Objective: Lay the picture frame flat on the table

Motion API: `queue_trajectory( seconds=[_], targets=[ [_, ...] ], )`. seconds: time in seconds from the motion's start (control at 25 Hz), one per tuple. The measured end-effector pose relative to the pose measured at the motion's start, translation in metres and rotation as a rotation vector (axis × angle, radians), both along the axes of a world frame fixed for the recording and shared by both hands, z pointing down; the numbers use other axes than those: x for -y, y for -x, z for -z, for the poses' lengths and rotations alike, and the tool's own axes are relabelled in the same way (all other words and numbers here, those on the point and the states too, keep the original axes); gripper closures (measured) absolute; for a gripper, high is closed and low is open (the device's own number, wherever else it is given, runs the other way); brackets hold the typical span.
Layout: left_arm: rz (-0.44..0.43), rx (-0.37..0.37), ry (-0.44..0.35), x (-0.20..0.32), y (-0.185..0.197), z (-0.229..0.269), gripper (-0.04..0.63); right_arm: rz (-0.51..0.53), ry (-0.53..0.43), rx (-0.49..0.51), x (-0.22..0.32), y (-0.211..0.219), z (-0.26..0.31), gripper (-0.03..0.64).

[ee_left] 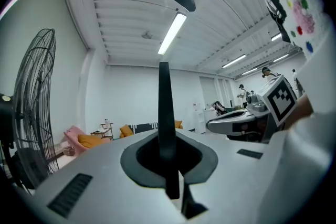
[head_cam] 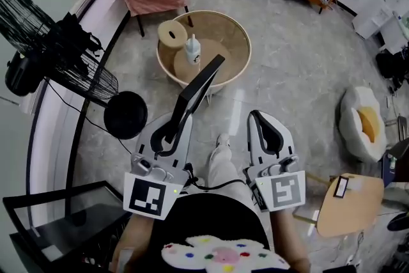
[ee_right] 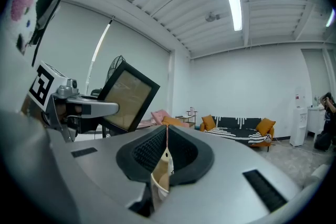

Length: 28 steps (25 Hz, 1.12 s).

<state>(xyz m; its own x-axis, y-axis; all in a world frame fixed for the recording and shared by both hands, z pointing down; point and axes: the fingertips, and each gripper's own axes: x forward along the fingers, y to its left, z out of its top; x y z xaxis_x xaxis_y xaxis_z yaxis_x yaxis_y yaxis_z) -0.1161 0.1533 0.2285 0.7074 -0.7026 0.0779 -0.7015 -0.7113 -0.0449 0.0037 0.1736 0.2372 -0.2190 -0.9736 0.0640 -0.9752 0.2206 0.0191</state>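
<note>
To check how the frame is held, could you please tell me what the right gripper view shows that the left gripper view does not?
Only the right gripper view: the picture frame face-on, a brown panel in a black border, tilted, gripped at an edge by the left tongs; the right tongs shut, nothing between them. Only the left gripper view: the frame edge-on, a thin dark bar clamped in the left tongs, and the right tongs' marker cube. Both: the frame, the fan, the pink chair and the striped sofa.
</note>
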Motion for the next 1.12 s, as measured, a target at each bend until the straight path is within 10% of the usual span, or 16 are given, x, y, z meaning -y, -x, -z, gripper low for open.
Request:
queue_trajectory(
  seconds=[1.12],
  targets=[
    [0.163, 0.028, 0.053, 0.162, -0.088, -0.012, 0.572, 0.161, 0.072, 0.015, 0.178, -0.097, -0.02, 0.581]
  ],
)
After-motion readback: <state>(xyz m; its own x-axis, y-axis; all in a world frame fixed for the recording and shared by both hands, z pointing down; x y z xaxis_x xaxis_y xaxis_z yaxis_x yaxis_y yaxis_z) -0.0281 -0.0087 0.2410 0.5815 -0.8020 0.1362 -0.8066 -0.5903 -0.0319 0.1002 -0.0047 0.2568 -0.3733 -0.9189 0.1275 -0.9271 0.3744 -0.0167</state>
